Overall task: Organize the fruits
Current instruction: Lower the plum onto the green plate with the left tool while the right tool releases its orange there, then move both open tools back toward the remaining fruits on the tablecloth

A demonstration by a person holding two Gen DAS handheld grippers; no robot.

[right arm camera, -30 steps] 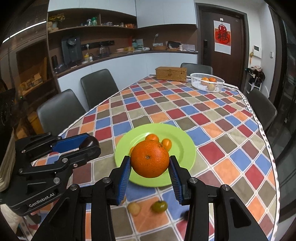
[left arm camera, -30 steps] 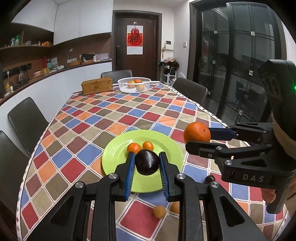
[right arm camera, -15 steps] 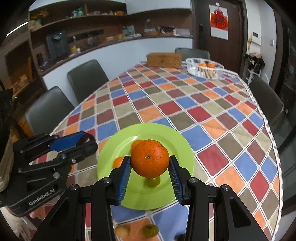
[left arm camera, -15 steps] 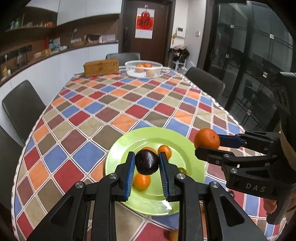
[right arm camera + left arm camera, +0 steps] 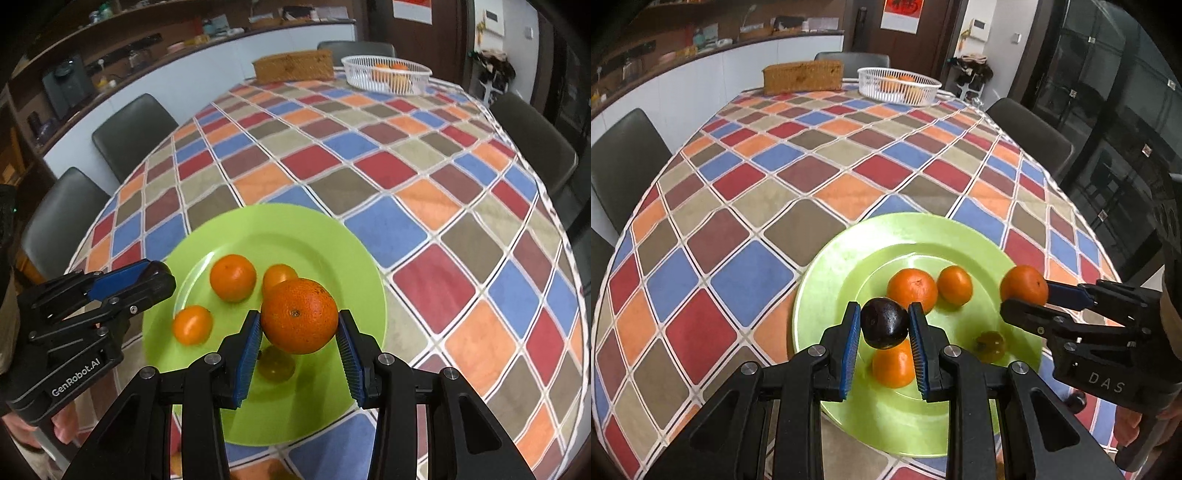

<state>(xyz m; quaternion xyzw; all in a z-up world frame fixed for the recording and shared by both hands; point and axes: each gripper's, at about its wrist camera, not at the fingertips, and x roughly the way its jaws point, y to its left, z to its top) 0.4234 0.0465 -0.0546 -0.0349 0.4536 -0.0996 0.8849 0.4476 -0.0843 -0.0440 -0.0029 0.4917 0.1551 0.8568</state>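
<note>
Left gripper point(image 5: 884, 325) clamps a dark fruit point(image 5: 884, 323), maybe a plum, right gripper point(image 5: 299, 328) clamps an orange point(image 5: 299, 321), both over the green plate point(image 5: 849, 258) on the checkered tablecloth point(image 5: 775, 184), white basket point(image 5: 897, 88) far, dark chairs point(image 5: 129, 133) around.

The plate point(image 5: 827, 280) sits on the near end of the table point(image 5: 812, 162) with tangerines point(image 5: 911, 288) on it. The basket point(image 5: 897, 83) sits far behind, with the box point(image 5: 803, 76) to its left.

both tools point(image 5: 884, 328) point(image 5: 299, 341) carried forward over green plate point(image 5: 849, 258), dark fruit point(image 5: 884, 323) and orange point(image 5: 299, 321) nearer it
</note>
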